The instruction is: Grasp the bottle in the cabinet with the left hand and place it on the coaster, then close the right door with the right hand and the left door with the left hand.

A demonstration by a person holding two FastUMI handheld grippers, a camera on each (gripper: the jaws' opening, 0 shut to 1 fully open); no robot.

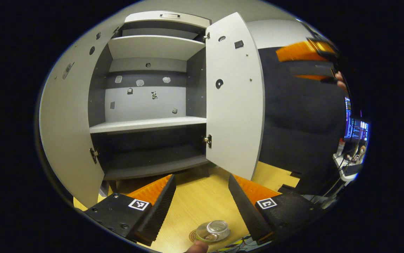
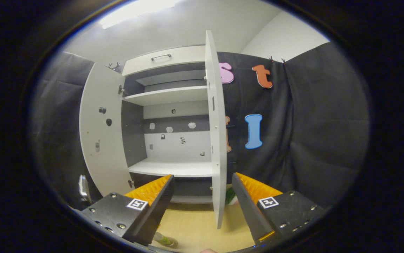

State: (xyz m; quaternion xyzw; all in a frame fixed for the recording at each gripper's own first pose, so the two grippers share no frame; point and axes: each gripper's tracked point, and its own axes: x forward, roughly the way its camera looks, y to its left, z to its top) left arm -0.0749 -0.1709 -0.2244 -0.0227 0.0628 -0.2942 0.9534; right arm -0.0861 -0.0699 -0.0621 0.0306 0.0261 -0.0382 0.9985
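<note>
A small clear bottle [image 1: 213,230] stands on a round coaster [image 1: 192,236] on the wooden table, seen from above at the bottom of the left gripper view. My left gripper [image 1: 202,179] is open above and apart from it, with nothing between its fingers. The cabinet [image 1: 149,123] stands open with bare shelves; its left door [image 1: 66,133] and right door [image 1: 233,98] are swung out. My right gripper [image 2: 202,177] is open, facing the thin edge of the right door [image 2: 216,140] from a short way off. That gripper [image 1: 305,65] also shows blurred at the upper right.
The wooden table [image 1: 202,200] runs up to the cabinet's base. Black cloth walls [image 2: 310,123] flank the cabinet. A desk with lit screens [image 1: 354,128] is at the far right. Something green [image 2: 230,196] peeks from behind the right door. A fingertip [image 1: 196,247] touches the bottom edge.
</note>
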